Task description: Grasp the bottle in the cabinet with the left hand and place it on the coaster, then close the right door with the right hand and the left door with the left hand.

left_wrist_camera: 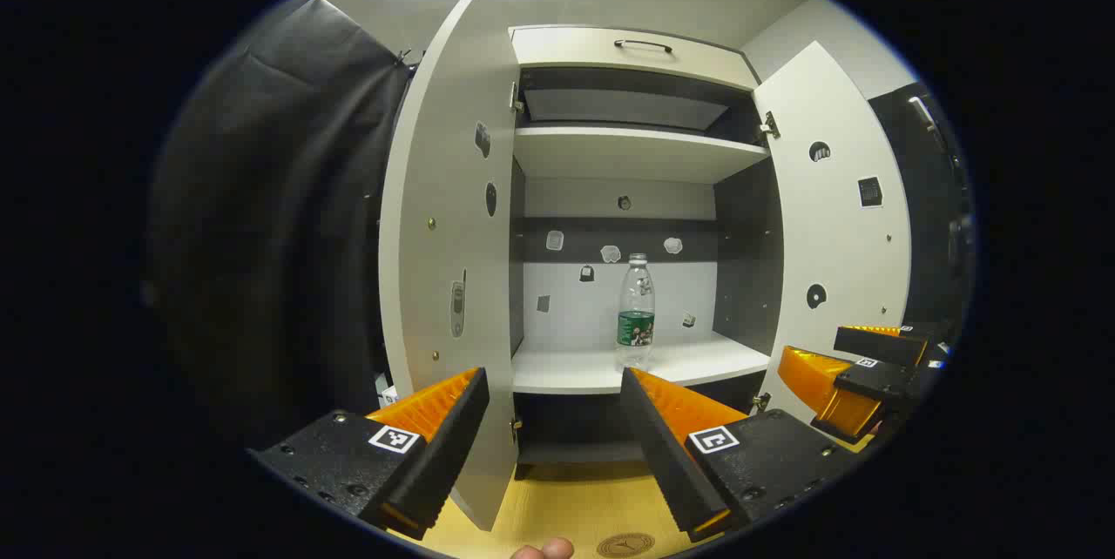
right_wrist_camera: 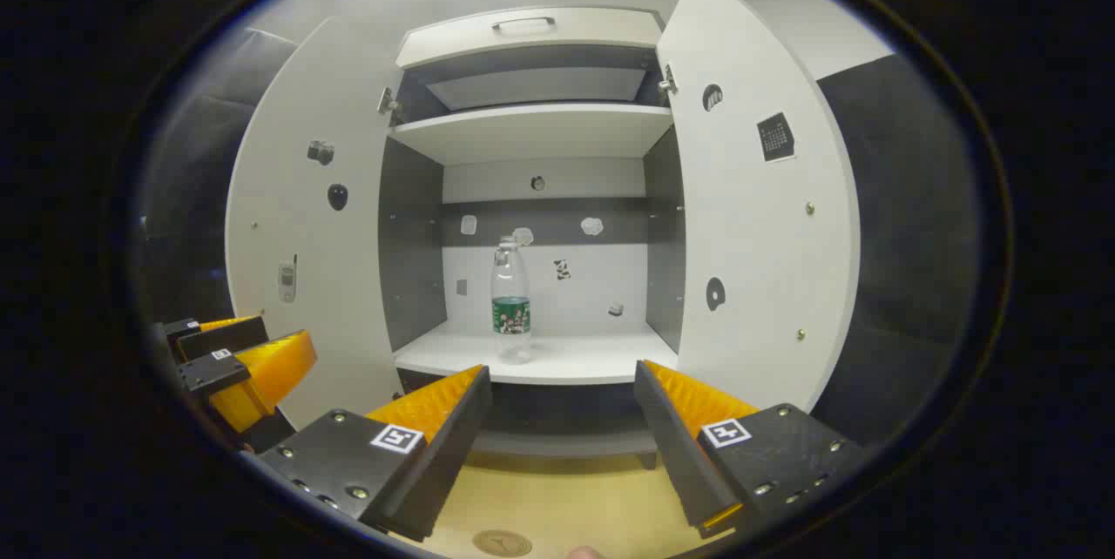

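Matte white cabinet [left_wrist_camera: 631, 154], doors wide; clear ribbed bottle [left_wrist_camera: 636, 313] upright; both claws apart.

One bottle [left_wrist_camera: 636, 312] on the lower shelf [left_wrist_camera: 610, 367]. Two cabinet doors: left door [left_wrist_camera: 444, 263], right door [left_wrist_camera: 832, 237]. One drawer [left_wrist_camera: 627, 54]. One coaster [left_wrist_camera: 625, 545]. Two grippers: left gripper [left_wrist_camera: 553, 402], right gripper [right_wrist_camera: 562, 398].

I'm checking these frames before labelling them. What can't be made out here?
- Coaster: left gripper view, cut off by the bottom edge; likewise in right gripper view.
- Bottle label: too small to read.
- Small stickers on the cabinet's back wall: too small to identify.
- Cabinet's lowest compartment: dark, partly behind the left gripper.
- Top shelf interior: in shadow.
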Demonstrator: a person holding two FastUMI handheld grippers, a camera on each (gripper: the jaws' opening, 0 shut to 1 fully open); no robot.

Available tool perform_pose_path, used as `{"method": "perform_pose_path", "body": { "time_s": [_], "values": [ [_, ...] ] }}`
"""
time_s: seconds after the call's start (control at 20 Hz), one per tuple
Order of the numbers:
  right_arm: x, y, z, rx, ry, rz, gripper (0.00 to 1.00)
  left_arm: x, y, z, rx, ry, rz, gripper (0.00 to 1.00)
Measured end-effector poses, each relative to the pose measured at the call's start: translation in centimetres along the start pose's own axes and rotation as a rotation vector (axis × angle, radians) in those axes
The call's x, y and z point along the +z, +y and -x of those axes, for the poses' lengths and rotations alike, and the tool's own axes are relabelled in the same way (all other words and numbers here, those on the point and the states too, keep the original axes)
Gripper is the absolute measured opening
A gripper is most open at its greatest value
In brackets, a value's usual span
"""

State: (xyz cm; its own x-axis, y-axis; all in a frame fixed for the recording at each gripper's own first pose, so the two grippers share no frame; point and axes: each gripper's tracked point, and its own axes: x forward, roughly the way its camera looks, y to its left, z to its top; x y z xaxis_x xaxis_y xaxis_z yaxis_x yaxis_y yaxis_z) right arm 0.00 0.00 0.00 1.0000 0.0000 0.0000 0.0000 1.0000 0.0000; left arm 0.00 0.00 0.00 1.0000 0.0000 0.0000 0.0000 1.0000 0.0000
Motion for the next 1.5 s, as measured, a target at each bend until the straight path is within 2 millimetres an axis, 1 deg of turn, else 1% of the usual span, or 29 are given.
{"method": "perform_pose_path", "body": {
  "time_s": [0.3, 0.5, 0.7, 0.9, 1.0, 1.15, 1.25, 1.5],
  "values": [
    [-0.3, -0.4, -0.7, 0.001, 0.01, 0.002, 1.0, -0.2, -0.3, -0.6, -0.003, 0.005, 0.002, 0.96],
    [0.2, -0.4, -0.9, 0.004, 0.002, -0.005, 1.0, -0.2, -0.4, -1.1, -0.001, 0.007, -0.001, 0.96],
    [0.1, -0.4, -1.2, 0.006, 0.006, -0.01, 1.0, -0.4, -0.6, -1.4, -0.005, 0.009, -0.012, 0.96],
    [-0.3, -0.4, -1.4, 0.01, 0.018, -0.006, 1.0, -1.1, -0.9, -2.0, -0.008, 0.022, -0.018, 0.96],
    [-0.3, -0.6, -1.4, 0.008, 0.021, 0.002, 1.0, -1.3, -1.3, -2.6, -0.014, 0.028, -0.022, 0.96],
    [-0.5, -0.8, -1.5, 0.004, 0.028, 0.007, 1.0, -1.5, -2.1, -4.2, -0.026, 0.028, -0.016, 0.96],
    [-0.7, -1.3, -1.5, -0.001, 0.034, 0.01, 1.0, -1.8, -2.9, -5.6, -0.042, 0.034, -0.008, 0.96],
    [-1.4, -2.7, -1.4, -0.027, 0.059, 0.036, 1.0, -1.8, -4.8, -10.2, -0.066, 0.023, -0.008, 0.97]
  ]
}}
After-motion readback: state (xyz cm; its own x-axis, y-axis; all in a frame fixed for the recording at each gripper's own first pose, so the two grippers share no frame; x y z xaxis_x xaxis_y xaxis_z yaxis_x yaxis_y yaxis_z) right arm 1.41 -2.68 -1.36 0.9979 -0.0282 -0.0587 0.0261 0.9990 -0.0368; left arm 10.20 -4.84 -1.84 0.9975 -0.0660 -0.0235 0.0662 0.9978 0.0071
